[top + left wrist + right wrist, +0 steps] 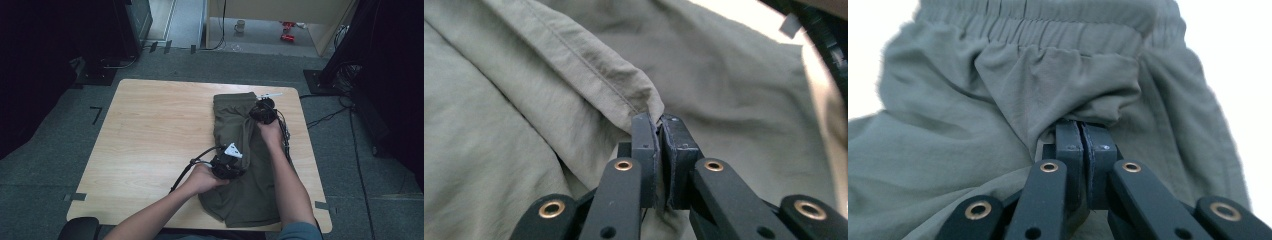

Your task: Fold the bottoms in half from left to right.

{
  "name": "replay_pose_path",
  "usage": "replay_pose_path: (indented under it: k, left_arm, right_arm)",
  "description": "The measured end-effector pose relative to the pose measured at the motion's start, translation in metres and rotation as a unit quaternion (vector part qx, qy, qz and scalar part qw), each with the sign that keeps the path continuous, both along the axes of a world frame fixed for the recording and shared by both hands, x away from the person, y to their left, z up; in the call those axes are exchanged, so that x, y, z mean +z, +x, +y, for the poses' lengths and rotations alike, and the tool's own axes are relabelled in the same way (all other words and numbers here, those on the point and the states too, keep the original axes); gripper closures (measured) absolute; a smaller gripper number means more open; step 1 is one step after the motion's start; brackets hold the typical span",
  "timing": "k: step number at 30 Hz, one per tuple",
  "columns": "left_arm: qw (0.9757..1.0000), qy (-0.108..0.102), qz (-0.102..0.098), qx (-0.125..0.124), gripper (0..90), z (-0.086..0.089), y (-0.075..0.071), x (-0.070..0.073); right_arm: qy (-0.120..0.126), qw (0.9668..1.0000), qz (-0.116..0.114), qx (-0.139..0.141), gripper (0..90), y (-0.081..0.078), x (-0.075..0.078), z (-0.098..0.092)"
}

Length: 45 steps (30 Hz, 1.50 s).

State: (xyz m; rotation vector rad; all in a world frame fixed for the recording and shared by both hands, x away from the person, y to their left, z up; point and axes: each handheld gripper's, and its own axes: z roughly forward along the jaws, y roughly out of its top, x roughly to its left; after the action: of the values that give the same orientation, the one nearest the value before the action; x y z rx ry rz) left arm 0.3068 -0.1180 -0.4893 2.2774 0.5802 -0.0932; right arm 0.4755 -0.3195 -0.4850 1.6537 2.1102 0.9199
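Observation:
Olive-green shorts [240, 165] lie on the right half of the wooden table [150, 130], elastic waistband at the far end. My left gripper [235, 165] sits over the middle of the shorts, shut on a seamed fold of the fabric [589, 75]; its jaws [658, 122] pinch the cloth tip. My right gripper [260, 112] is near the waistband, shut on a bunch of cloth just below the elastic band [1048, 20]; its jaws [1081, 127] press together with fabric [1058, 85] gathered between them.
Bare wood covers the table's left half. Black cables [192, 167] trail from both grippers. Dark equipment stands [350, 60] and floor cables surround the table; a mug [240, 26] sits on the floor far back.

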Motion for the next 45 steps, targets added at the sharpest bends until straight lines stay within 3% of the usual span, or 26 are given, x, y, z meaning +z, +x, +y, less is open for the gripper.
replay_pose_path:
  k: [3, 6, 8, 14, 16, 17, 18, 24, 26, 28, 31, 34, 38, 43, 45]
  left_arm:
    - [0.9996, 0.02, -0.016, -0.009, 84.9, 0.001, 0.001, -0.011]
    - [0.9999, 0.011, -0.001, -0.005, 85.0, 0.008, 0.006, -0.016]
    - [0.9999, 0.009, 0.011, -0.001, 85.1, 0.013, 0.011, -0.016]
    - [0.9996, 0.014, 0.01, 0.022, 84.8, 0.037, 0.029, -0.016]
    - [0.9995, 0.018, 0.007, 0.026, 84.8, 0.043, 0.032, -0.016]
    - [0.9991, 0.027, -0.011, 0.031, 84.7, 0.056, 0.038, -0.015]
    - [0.9989, 0.031, -0.017, 0.03, 84.6, 0.062, 0.041, -0.014]
    - [0.9964, 0.054, -0.028, 0.058, 82.7, 0.091, 0.058, -0.01]
    - [0.9945, 0.069, -0.038, 0.069, 82.7, 0.106, 0.066, -0.008]
    - [0.994, 0.068, -0.032, 0.08, 82.6, 0.116, 0.073, -0.008]
    - [0.9937, 0.058, -0.007, 0.095, 82.7, 0.131, 0.086, -0.008]
    - [0.9918, 0.062, -0.018, 0.11, 82.5, 0.145, 0.095, -0.008]
    - [0.9878, 0.067, -0.05, 0.131, 82.6, 0.164, 0.108, -0.008]
    - [0.9862, 0.056, -0.064, 0.142, 86.3, 0.18, 0.124, -0.011]
    - [0.9813, 0.061, -0.077, 0.166, 86.3, 0.19, 0.137, -0.011]
  right_arm:
    - [-0.003, 1.0, -0.004, 0.001, 87.6, 0.0, -0.01, 0.0]
    - [-0.016, 0.9998, -0.003, 0.005, 87.5, 0.0, -0.018, 0.003]
    - [-0.013, 0.9998, -0.013, 0.005, 87.5, -0.001, -0.02, 0.003]
    - [-0.017, 0.9996, -0.02, 0.003, 87.5, -0.001, -0.021, 0.006]
    - [-0.017, 0.9997, -0.02, 0.0, 87.5, -0.001, -0.022, 0.007]
    - [-0.016, 0.9995, -0.026, 0.0, 87.5, -0.001, -0.023, 0.009]
    - [-0.016, 0.9995, -0.026, -0.001, 87.5, -0.001, -0.023, 0.01]
    - [-0.018, 0.9993, -0.033, 0.001, 87.5, 0.0, -0.024, 0.021]
    - [-0.015, 0.9993, -0.036, 0.0, 87.5, 0.001, -0.024, 0.029]
    - [-0.012, 0.9992, -0.037, 0.001, 87.5, 0.002, -0.025, 0.034]
    - [-0.006, 0.9991, -0.042, 0.004, 87.5, 0.003, -0.026, 0.041]
    - [0.001, 0.9991, -0.043, 0.006, 87.5, 0.003, -0.027, 0.047]
    - [0.009, 0.9988, -0.045, 0.015, 87.5, 0.002, -0.028, 0.054]
    - [0.008, 0.9987, -0.044, 0.024, 87.5, 0.006, -0.027, 0.061]
    - [0.012, 0.9988, -0.039, 0.026, 87.5, 0.007, -0.027, 0.065]
